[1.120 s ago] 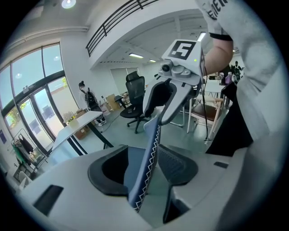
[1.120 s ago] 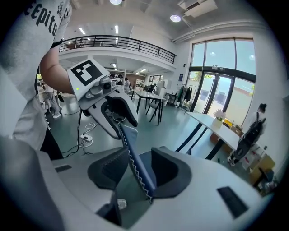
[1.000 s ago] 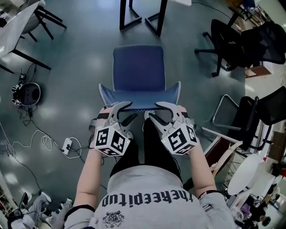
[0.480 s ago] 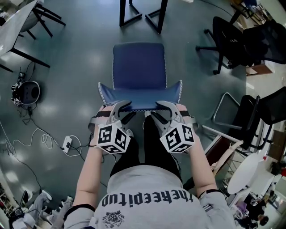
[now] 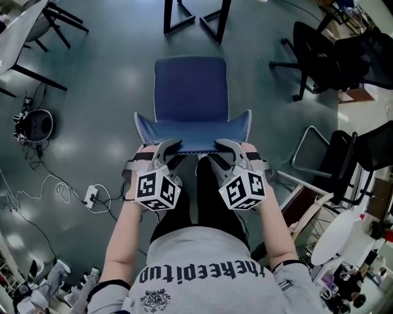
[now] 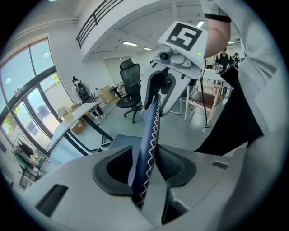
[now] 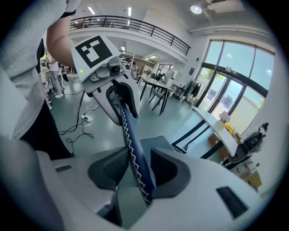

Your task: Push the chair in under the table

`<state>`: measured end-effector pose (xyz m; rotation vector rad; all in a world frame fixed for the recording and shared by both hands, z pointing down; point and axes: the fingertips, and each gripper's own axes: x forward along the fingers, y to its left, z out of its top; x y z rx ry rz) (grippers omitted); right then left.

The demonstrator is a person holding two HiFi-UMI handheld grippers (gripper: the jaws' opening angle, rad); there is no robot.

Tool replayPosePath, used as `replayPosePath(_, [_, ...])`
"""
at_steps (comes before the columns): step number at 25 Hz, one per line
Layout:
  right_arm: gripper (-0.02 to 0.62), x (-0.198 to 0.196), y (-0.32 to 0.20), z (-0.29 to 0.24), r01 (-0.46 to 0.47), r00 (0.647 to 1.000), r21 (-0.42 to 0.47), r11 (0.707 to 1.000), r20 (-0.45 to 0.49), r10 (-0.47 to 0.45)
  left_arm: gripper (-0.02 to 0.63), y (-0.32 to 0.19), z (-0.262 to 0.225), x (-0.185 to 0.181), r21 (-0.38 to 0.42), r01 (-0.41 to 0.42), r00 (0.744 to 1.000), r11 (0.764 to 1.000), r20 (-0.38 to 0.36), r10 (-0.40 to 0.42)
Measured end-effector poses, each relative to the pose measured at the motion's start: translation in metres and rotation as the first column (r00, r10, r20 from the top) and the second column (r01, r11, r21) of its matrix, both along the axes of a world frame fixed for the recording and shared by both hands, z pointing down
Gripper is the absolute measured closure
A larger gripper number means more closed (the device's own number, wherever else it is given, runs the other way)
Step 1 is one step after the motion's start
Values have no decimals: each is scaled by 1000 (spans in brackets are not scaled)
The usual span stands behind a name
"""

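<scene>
From the head view, your left gripper (image 5: pixel 174 152) and right gripper (image 5: pixel 219 153) have come down a little onto the top edge of the chair (image 5: pixel 190 86) back, one near each corner. Their fingers (image 5: pixel 164 145) have just been closing on that edge. I think this means you have hold now and the push can start. The chair stands on the floor (image 5: pixel 110 92) in front of the table legs (image 5: pixel 167 18), and it is not under yet. There is bare floor between the seat and the legs, so the way looks free. The seat looks about as wide as the gap between the legs, so push straight and aim for the middle. A black office chair (image 5: pixel 313 55) is well off to the right. A cable (image 5: pixel 92 199) lies on the floor to the left, not in the path.

In the left gripper view, the blue edge with its white stitching (image 6: pixel 153 126) stands between the two dark pads and fills the gap. Both pads look to press on it, so the fingers are still wide but they hold the chair. Further along the edge you can see the right gripper on it too.

In the right gripper view it is the same. The blue edge sits between the pads, and they look snug on both sides. A long white desk (image 7: pixel 212 119) by the windows is far away, so there is lots of room on that side
</scene>
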<state>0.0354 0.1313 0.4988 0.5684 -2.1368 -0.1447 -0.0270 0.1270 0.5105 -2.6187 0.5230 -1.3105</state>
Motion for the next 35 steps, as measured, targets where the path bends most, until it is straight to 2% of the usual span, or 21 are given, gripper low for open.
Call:
replayPosePath(4, [445, -1, -1, -1, -9, 1000, -12, 1000, -9, 9, 466, 0, -1, 0, 15, -21, 1000, 1000, 6, 21])
replayPosePath(9, [469, -1, -1, 0, 20, 999, 43, 999, -30, -19, 497, 0, 1, 2, 46, -49, 999, 998, 17, 48])
replayPosePath(14, [470, 3, -5, -1, 9, 999, 58, 998, -40, -7, 512, -3, -1, 7, 60, -76, 997, 995, 13, 75])
replayPosePath(18, [477, 9, -14, -3, 4, 999, 69, 998, -45, -1, 518, -12, -3, 14, 75, -86, 996, 993, 11, 86])
replayPosePath(25, [477, 13, -19, -5, 11, 999, 79, 997, -37, -8, 520, -17, -5, 18, 58, -92, 996, 994, 5, 92])
replayPosePath(35, [477, 16, -41, -6, 13, 999, 95, 995, -37, -9, 522, -39, -5, 21, 64, -71, 997, 995, 15, 71])
